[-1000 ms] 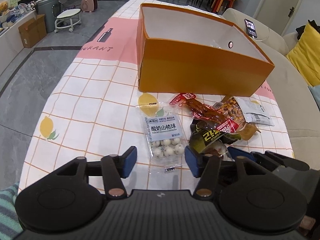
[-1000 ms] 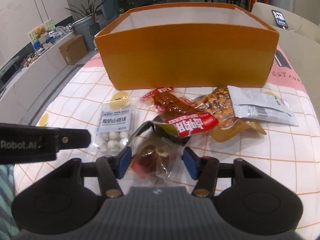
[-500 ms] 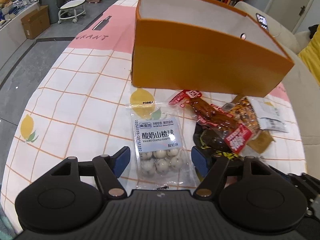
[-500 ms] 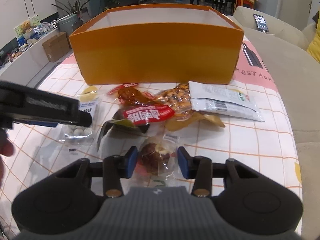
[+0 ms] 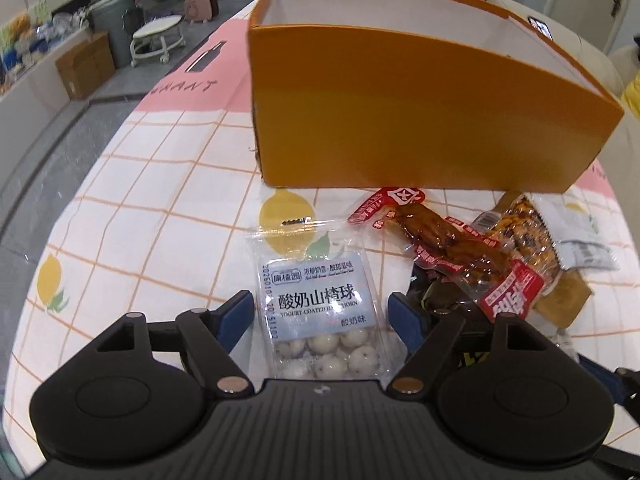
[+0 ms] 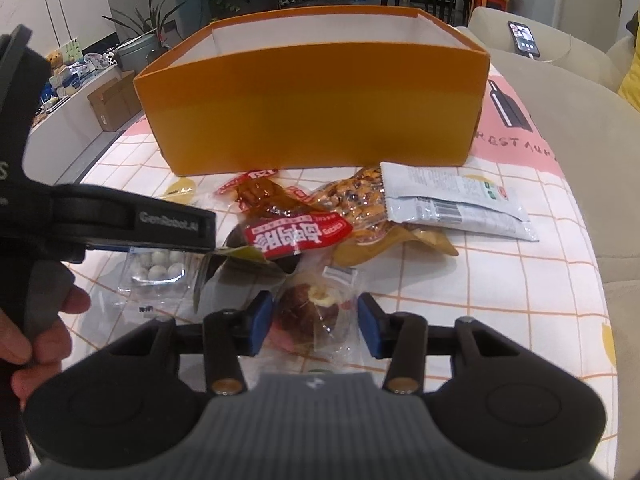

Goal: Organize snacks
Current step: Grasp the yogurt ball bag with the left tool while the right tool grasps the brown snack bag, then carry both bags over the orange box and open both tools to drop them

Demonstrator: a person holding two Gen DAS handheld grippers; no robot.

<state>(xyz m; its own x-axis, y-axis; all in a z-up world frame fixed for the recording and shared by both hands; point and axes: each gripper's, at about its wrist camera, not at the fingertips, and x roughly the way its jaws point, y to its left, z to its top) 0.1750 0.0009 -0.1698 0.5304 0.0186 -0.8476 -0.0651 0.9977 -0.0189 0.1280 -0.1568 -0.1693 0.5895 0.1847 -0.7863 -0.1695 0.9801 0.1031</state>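
Now both claws sit low over the snack pile on the counter (image 5: 160, 200), each lined up on its own packet. Left claw (image 5: 322, 314) is opening, nearly at full spread, jaws straddling the clear hawthorn-ball bag (image 5: 320, 304); pads do not touch it, so nothing is held. The wide spread looks chosen to clear the bag's flat width. Right claw (image 6: 316, 324) is at about half spread and opening slightly, the small wrapped pastry (image 6: 310, 310) between its jaws. Left pad is close against the wrapper, right pad shows a gap, so no firm grip as far as I can tell. A hand (image 6: 36, 332) on the left claw's handle shows at that view's left edge. Other packets, red jerky (image 6: 288, 224), nuts (image 6: 356, 200) and a grey sachet (image 6: 452, 204), lie overlapped just in front of the orange box (image 5: 420, 120). Box stands open-topped, close behind the pile, likely the drop target. No snack visible in it from here; its floor is hidden.
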